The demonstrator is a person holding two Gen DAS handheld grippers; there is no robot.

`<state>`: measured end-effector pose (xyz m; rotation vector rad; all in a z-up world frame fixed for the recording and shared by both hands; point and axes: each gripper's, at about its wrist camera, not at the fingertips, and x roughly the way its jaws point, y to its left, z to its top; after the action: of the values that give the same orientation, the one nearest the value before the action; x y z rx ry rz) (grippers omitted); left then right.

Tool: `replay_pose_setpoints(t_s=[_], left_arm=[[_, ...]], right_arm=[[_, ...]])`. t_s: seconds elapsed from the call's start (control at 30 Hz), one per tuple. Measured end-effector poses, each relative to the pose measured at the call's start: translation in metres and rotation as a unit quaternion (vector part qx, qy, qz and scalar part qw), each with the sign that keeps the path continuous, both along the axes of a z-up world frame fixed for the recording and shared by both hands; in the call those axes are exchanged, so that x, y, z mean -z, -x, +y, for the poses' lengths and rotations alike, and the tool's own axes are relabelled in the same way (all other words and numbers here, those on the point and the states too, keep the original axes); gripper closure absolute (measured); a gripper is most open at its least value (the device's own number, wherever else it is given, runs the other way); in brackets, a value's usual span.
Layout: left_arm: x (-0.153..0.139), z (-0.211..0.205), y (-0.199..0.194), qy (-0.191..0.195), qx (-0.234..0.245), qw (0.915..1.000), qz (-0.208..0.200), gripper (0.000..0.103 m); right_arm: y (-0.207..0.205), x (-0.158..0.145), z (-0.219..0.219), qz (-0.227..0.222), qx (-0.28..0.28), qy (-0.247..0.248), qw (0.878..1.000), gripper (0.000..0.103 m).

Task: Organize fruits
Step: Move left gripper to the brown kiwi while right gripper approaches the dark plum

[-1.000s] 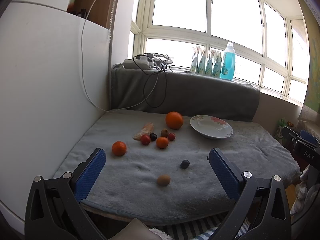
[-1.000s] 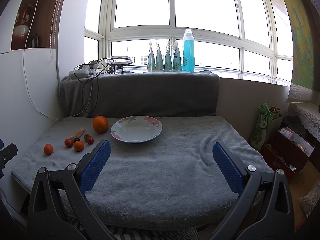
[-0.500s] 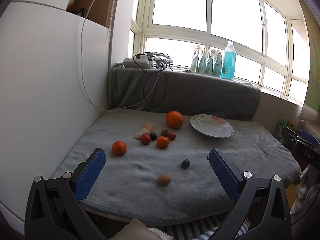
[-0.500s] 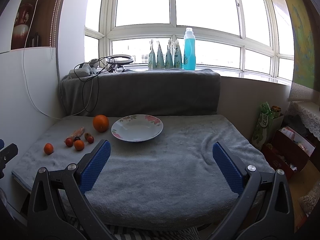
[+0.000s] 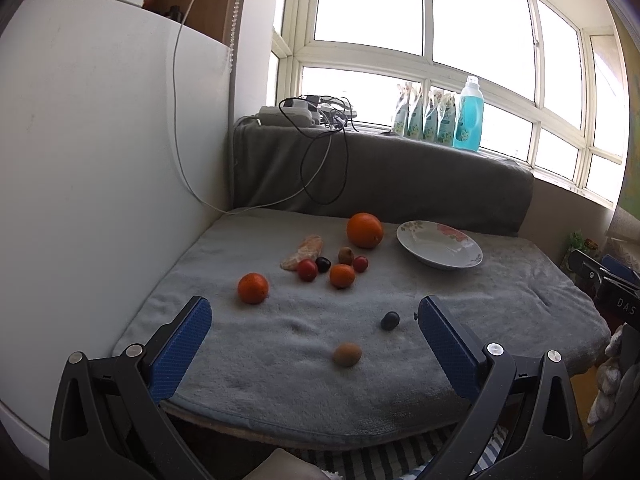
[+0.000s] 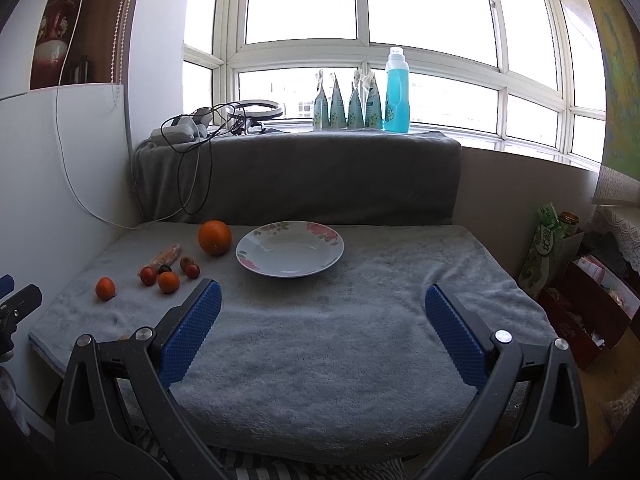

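Lengthwise, peeled segment (image 5: 303, 253) runs toward window; plate (image 5: 439, 245) upright.

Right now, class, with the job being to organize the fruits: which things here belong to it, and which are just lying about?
Belongs to the job:
large orange
two small oranges
red cherry tomatoes
brown kiwi
dark round fruit
flowered plate, still empty
left gripper and right gripper, both open

Just lying about:
blue bottle
refill pouches
cables
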<state>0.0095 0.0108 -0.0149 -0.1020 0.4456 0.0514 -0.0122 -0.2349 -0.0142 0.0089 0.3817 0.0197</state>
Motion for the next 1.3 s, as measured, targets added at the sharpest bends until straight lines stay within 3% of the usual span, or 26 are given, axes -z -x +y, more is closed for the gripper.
replay_pose_setpoints(t_s=[0.37, 0.57, 0.67, 0.73, 0.97, 1.03, 1.23, 1.3], left_arm=[[0.021, 0.011, -0.015, 0.013, 0.003, 0.999, 0.043, 0.002], [0.037, 0.011, -0.028, 0.028, 0.019, 0.9967, 0.074, 0.012], [0.047, 0.013, -0.036, 0.054, 0.032, 0.9935, 0.095, 0.024], [0.054, 0.013, -0.04, 0.061, 0.041, 0.9917, 0.106, 0.031], [0.072, 0.001, -0.055, 0.085, 0.079, 0.9825, 0.146, 0.046], [0.075, -0.003, -0.058, 0.091, 0.09, 0.9792, 0.157, 0.056], [0.082, -0.005, -0.066, 0.105, 0.092, 0.9751, 0.172, 0.06], [0.084, -0.005, -0.068, 0.108, 0.09, 0.9744, 0.175, 0.06]], right_arm=[[-0.036, 0.012, 0.017, 0.039, -0.075, 0.0, 0.996, 0.0], [-0.058, 0.025, 0.038, 0.068, -0.131, -0.004, 0.989, 0.0], [-0.07, 0.035, 0.052, 0.09, -0.163, -0.004, 0.983, 0.0], [-0.078, 0.042, 0.063, 0.104, -0.184, 0.002, 0.977, 0.009], [-0.103, 0.064, 0.103, 0.161, -0.263, 0.005, 0.951, 0.025], [-0.109, 0.07, 0.115, 0.178, -0.28, 0.011, 0.943, 0.037], [-0.125, 0.084, 0.139, 0.219, -0.322, 0.015, 0.921, 0.054], [-0.129, 0.09, 0.144, 0.228, -0.329, 0.015, 0.916, 0.055]])
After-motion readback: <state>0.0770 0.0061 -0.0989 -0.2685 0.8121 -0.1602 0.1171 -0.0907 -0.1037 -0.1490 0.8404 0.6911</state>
